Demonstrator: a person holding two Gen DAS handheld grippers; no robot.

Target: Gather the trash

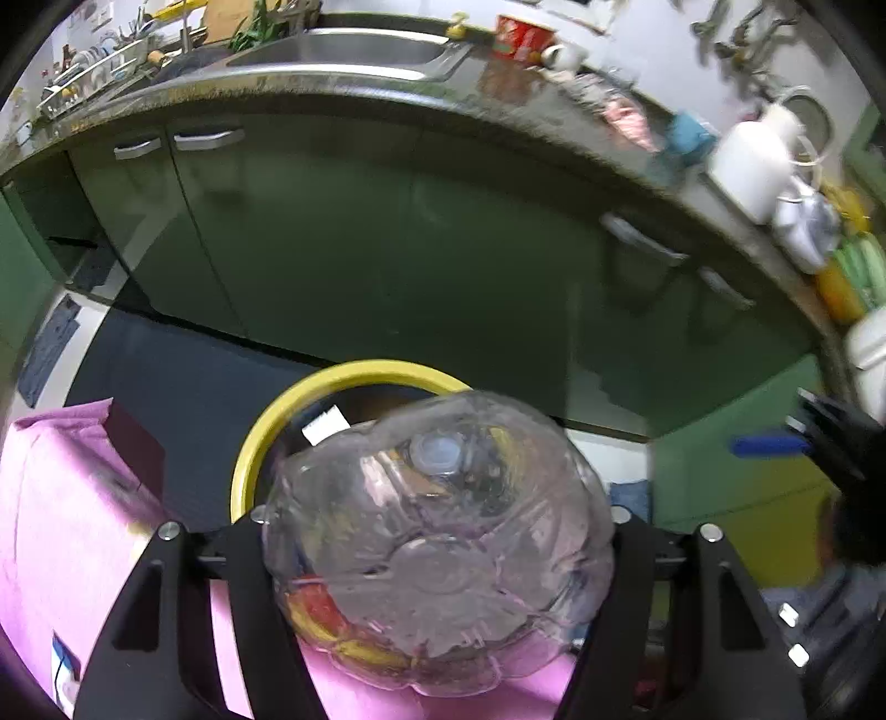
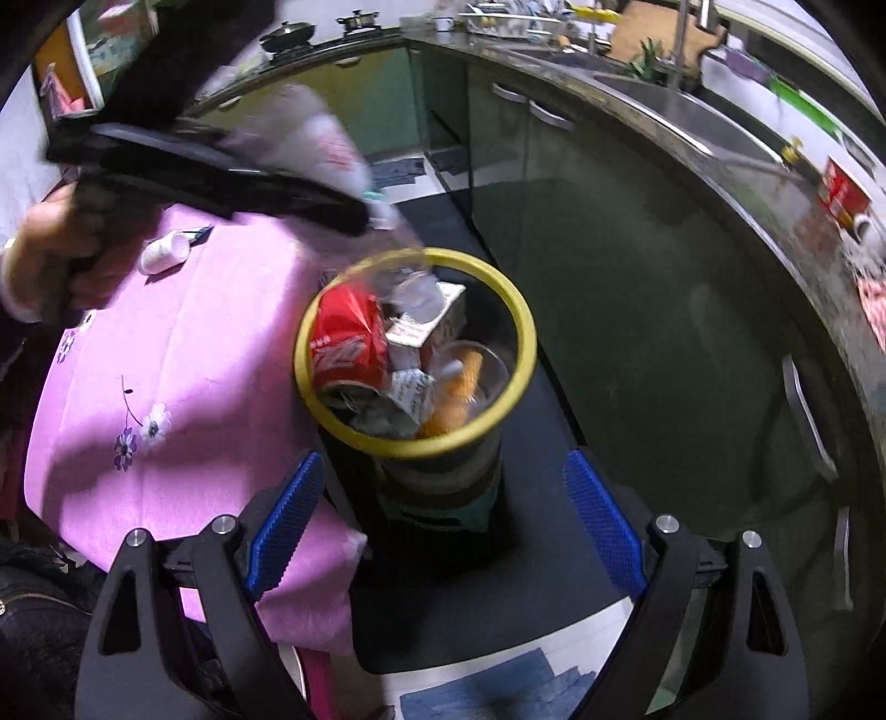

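My left gripper (image 1: 437,554) is shut on a clear plastic bottle (image 1: 443,548), seen base-on, and holds it just above the yellow rim of the trash bin (image 1: 332,376). In the right wrist view the left gripper (image 2: 354,216) and its blurred bottle (image 2: 310,144) tilt down toward the yellow-rimmed bin (image 2: 520,327). The bin holds a crushed red can (image 2: 346,343), paper scraps and a clear cup. My right gripper (image 2: 443,526) is open and empty, just in front of the bin.
A table with a pink flowered cloth (image 2: 166,360) stands left of the bin, with a small white bottle (image 2: 163,252) on it. Green kitchen cabinets (image 1: 360,238) and a cluttered counter with a sink (image 1: 354,50) lie behind. A dark mat (image 2: 526,581) lies under the bin.
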